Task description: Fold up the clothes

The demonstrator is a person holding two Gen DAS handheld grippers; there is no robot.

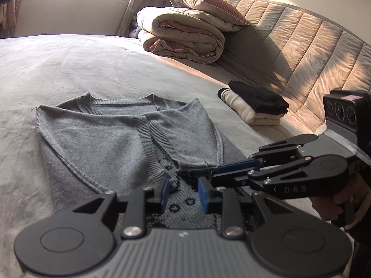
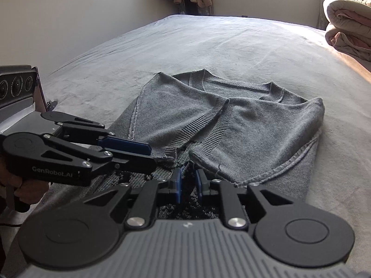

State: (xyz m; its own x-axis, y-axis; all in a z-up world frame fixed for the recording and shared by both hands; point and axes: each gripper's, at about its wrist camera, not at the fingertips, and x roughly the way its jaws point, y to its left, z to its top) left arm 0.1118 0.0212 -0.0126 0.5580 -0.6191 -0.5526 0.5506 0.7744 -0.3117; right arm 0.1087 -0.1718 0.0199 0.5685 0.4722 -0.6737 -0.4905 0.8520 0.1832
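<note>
Both tongs are seen low over the near end of a grey sweater [image 1: 111,136], which is spread on the bed [image 1: 69,64] with both sleeves folded inward across the chest. Left tongs [image 1: 183,193] are pointed forward and downward at the patterned knit showing between the two sleeve cuffs; the blue pads are held a little apart, with only that patterned cloth seen through the gap and nothing pinched. Right tongs [image 2: 188,185] are tilted downward in the same manner, just beside the cuff of the sweater's right-hand sleeve; their pads are likewise set narrowly apart, and no cloth is clamped between them. Each tool is gripped from below by a hand on its handle; the right hand [image 1: 343,199] is partly seen beside the sweater's near right corner, and the left hand [image 2: 25,190] beside the near left corner.

On the side of the left tool, "GenRobot.AI" can be read in the right wrist view. On the side of the right tool, only the letters "DAS" can be made out.

Beyond the sweater, to its right, a small stack of folded clothes [image 1: 255,106] is laid, and farther off a rolled quilt [image 1: 183,37] with a pillow [image 1: 204,7] on top.
</note>
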